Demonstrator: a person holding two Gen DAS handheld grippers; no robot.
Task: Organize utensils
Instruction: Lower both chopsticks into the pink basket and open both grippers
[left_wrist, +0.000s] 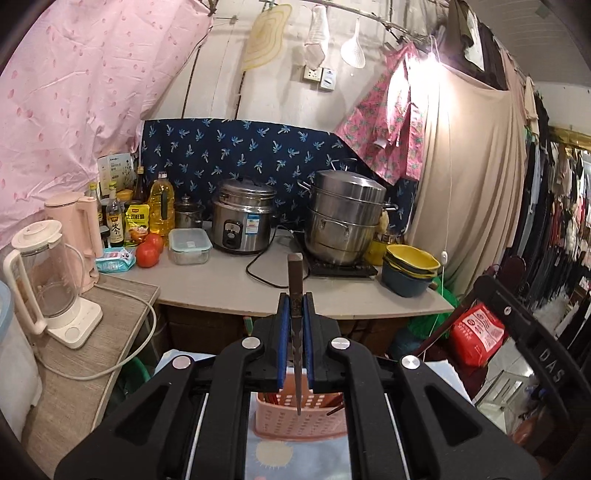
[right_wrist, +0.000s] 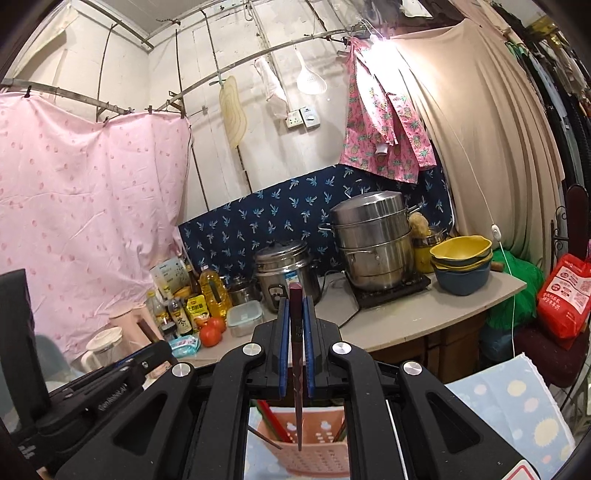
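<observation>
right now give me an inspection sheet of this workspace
surface: patterned cloth under the basket
job's things: pink basket holding chopsticks; one chopstick upright in the left gripper, another chopstick in the right gripper
clutter: rice cooker, steamer pot, stacked bowls, tomatoes, bottles
grippers: both shut on a chopstick
cables: black cord on counter; white blender cord
surroundings: hanging cloths, clothes rack

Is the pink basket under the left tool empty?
No, the pink basket already holds several sticks, red and dark, leaning inside it beneath the left tool.
</observation>
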